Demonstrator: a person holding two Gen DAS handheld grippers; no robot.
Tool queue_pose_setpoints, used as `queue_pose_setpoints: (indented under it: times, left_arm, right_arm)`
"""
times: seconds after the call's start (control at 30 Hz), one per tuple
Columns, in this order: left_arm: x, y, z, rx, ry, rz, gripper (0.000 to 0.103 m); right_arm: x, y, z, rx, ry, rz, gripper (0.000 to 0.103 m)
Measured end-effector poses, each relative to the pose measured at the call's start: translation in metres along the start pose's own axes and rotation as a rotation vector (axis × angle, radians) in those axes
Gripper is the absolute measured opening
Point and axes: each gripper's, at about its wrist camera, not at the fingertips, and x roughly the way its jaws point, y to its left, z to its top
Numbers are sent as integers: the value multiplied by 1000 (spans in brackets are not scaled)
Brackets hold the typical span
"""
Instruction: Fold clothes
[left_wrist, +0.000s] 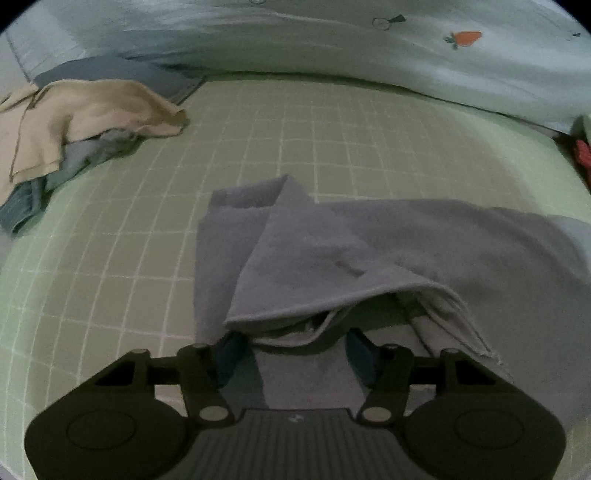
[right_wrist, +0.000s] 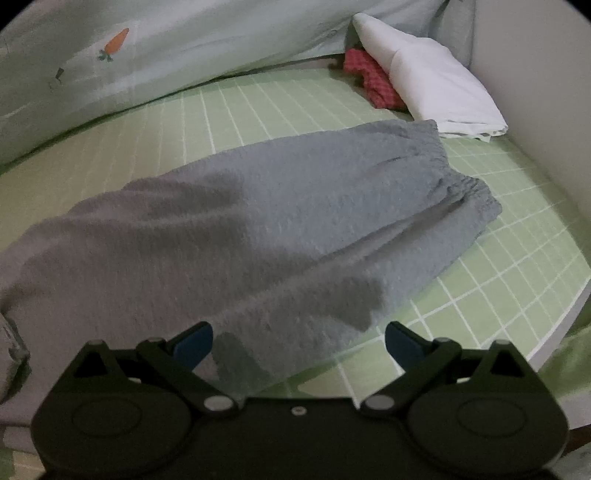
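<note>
**Loose hems could spoil the fold**

Nearest to me, the left gripper (left_wrist: 293, 354) has its jaws apart, straddling the leg end of the grey trousers (left_wrist: 369, 258), gripping nothing. The hem just ahead lies in several loose layers with a gap under the top flap; if I close here, I judge I may catch only one layer and drag the rest askew.

The right gripper (right_wrist: 299, 343) also has its jaws spread and empty, over the near edge of the same trousers, which lie across the green checked bed sheet (right_wrist: 498, 295) with the elastic waistband (right_wrist: 465, 181) farther off. That edge sits near the mattress side, so a careless pull could slide cloth over it.

Beyond, a white folded cloth (right_wrist: 436, 88) and a red garment (right_wrist: 373, 81) lie close to the waistband; a long fold might snag them. The beige clothes pile (left_wrist: 74, 122) is well apart.
</note>
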Motion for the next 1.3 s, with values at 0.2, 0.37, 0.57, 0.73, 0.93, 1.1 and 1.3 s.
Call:
queue_pose_setpoints:
  times: [0.2,0.37,0.57,0.73,0.93,1.1,1.3]
  left_arm:
    - [9,4,38,18,-59,7,42]
    - [16,6,82,-10,-123,-18,43]
    - [21,8,126,-38,-186,-46,77]
    - [3,29,99,-18,-144,-12,81]
    - [-19,78,48,-118,-63,27,81]
    - [-42,99,9,-63,-43,9,81]
    - [-54,119,-17,22,-33,3,84]
  right_arm:
    - [6,-1,3,40,11,-33,101]
    - [4,1,3,60,9,-67,101]
    - [-5,12,9,73,-31,-78,101]
    - [-9,46,18,23,-51,31,100]
    - [-14,132,7,-197,-69,255,92]
    - [-13,195,-16,-327,-45,424,80]
    - [-3,227,-35,-290,-4,433,59]
